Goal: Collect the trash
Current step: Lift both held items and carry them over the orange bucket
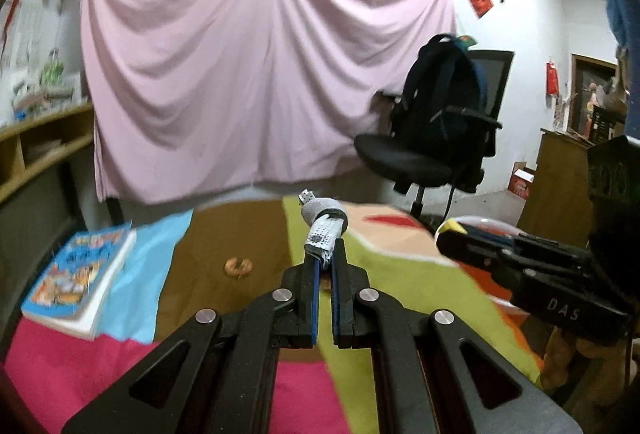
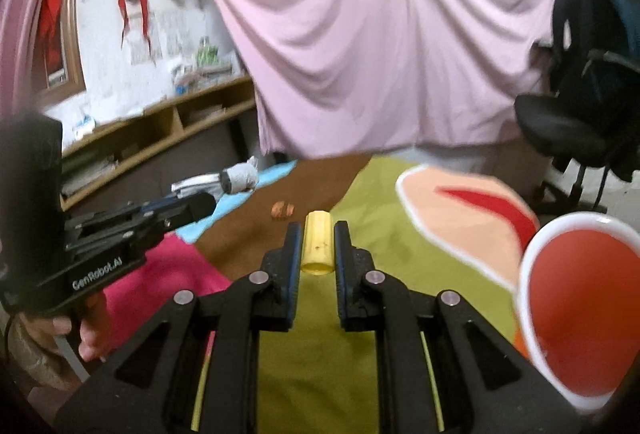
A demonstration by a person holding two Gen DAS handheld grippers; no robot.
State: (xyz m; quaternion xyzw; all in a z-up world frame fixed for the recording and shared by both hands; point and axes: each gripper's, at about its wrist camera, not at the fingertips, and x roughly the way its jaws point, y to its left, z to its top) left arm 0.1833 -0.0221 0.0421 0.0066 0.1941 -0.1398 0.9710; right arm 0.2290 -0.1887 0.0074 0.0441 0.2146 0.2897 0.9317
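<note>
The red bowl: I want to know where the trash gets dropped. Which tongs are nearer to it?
Right. The right tongs, gripping a yellow tube, have the red bowl just beside them; the left tongs, clamping a silver wrapper, sit farther away.

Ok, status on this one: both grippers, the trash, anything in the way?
Left gripper shut on silver wrapper. Right gripper shut on yellow tube. Orange scrap on cloth. Red bowl right, path clear.

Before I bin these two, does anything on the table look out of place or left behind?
One scrap: a small orange-brown crumpled bit lies loose on the cloth's brown patch, ahead of both grippers. The left gripper pinches a grey wrapper; the right gripper holds a yellow tube.
</note>
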